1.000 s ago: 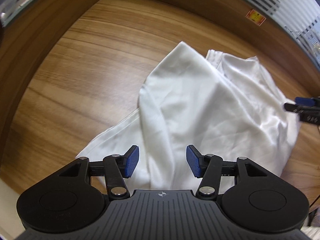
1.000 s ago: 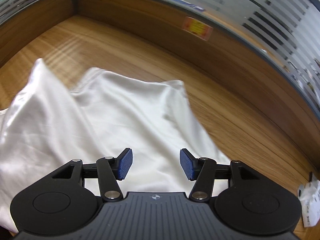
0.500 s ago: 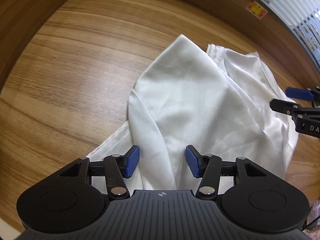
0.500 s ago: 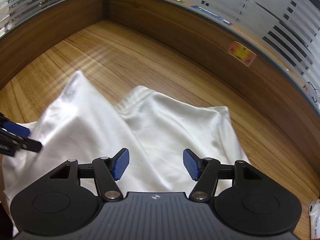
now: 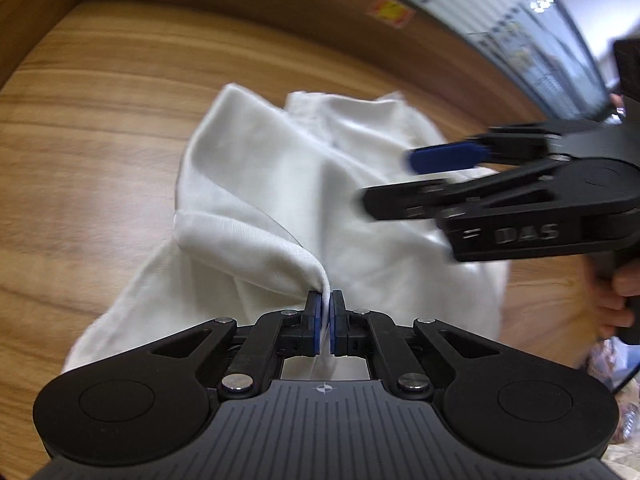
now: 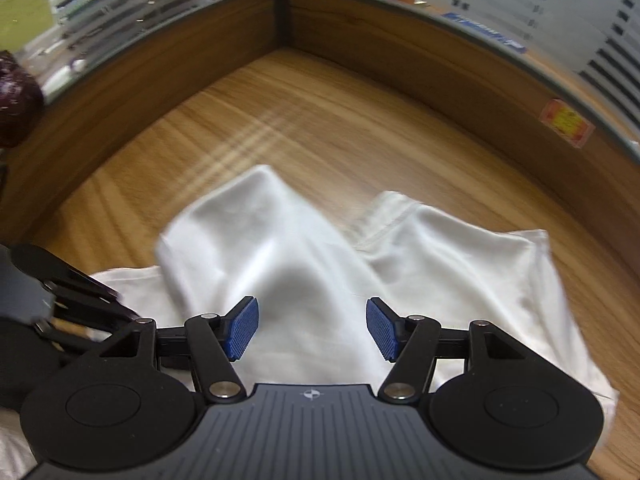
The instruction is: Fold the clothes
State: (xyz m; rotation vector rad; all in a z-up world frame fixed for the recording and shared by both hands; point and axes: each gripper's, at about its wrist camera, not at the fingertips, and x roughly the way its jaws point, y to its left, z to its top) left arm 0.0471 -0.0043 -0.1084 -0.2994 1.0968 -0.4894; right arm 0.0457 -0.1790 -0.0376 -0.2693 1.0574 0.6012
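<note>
A white garment lies rumpled on the wooden tabletop. My left gripper is shut on a raised fold of this cloth, which is pinched between its blue pads and pulled into a ridge. In the left wrist view my right gripper reaches in from the right over the cloth, held by a hand. In the right wrist view the right gripper hovers open above the white garment, with nothing between its pads. The left gripper's black fingers show at the left edge there.
Wooden partition walls topped with frosted striped glass enclose the desk corner. A red and yellow sticker sits on the right wall. Bare wood stretches beyond the garment toward the corner.
The left gripper's jaws went from wide apart to closed on a fold of the cloth. The right gripper swept leftward over the garment, close beside the left one.
</note>
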